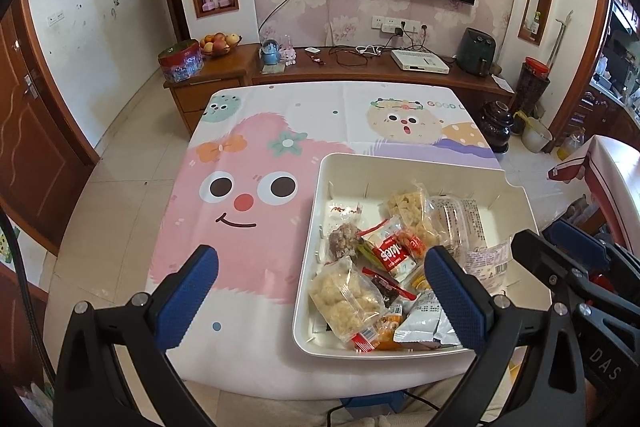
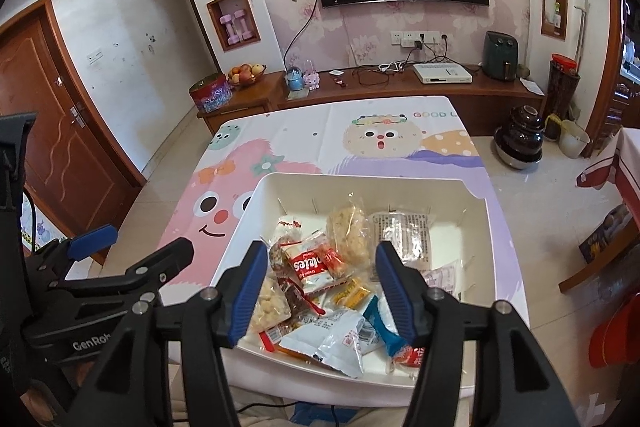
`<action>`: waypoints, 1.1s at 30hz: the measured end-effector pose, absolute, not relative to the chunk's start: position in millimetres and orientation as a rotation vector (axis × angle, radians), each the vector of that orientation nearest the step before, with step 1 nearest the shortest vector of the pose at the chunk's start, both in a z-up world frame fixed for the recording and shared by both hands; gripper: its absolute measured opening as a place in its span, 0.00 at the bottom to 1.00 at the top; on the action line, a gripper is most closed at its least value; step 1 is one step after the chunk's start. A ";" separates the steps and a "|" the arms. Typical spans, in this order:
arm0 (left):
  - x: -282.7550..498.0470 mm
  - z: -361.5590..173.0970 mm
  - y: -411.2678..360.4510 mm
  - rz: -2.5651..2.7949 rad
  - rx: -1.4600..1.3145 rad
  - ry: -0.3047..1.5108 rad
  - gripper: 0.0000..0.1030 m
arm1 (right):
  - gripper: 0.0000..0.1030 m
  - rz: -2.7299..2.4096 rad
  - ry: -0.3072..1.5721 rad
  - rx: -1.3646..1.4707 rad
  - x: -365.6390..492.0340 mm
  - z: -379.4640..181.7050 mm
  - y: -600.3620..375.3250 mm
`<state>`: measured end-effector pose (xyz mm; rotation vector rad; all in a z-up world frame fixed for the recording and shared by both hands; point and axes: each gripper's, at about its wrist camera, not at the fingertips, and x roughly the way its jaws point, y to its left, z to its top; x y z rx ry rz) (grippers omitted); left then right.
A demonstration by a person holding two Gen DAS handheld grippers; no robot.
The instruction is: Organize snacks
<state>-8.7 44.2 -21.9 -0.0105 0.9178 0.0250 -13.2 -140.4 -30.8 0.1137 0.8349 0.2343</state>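
Observation:
A white bin [image 1: 400,163] [image 2: 360,179] stands on the near right part of a table with a cartoon cloth [image 1: 248,155] [image 2: 304,131]. Several snack packets lie loose in it: a red-and-white cookie packet [image 1: 390,253] [image 2: 310,263], a clear bag of puffed pieces [image 1: 344,297] [image 2: 270,303], a silver-white packet [image 1: 424,323] [image 2: 340,339] and a clear printed packet [image 1: 460,219] [image 2: 404,231]. My left gripper [image 1: 320,255] is open wide over the bin's left wall, holding nothing. My right gripper [image 2: 322,247] hovers open above the packets, pads touching none.
A wooden TV cabinet [image 1: 360,67] runs behind the table with a fruit bowl [image 1: 218,45], a tin [image 1: 180,61] and an air fryer [image 1: 478,51]. A dark jar [image 2: 520,139] sits on the floor at right. The cloth left of the bin is bare.

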 end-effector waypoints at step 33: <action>-8.0 -23.8 44.3 0.029 -0.011 0.919 1.00 | 0.57 0.230 0.842 0.121 -11.1 -33.4 -143.0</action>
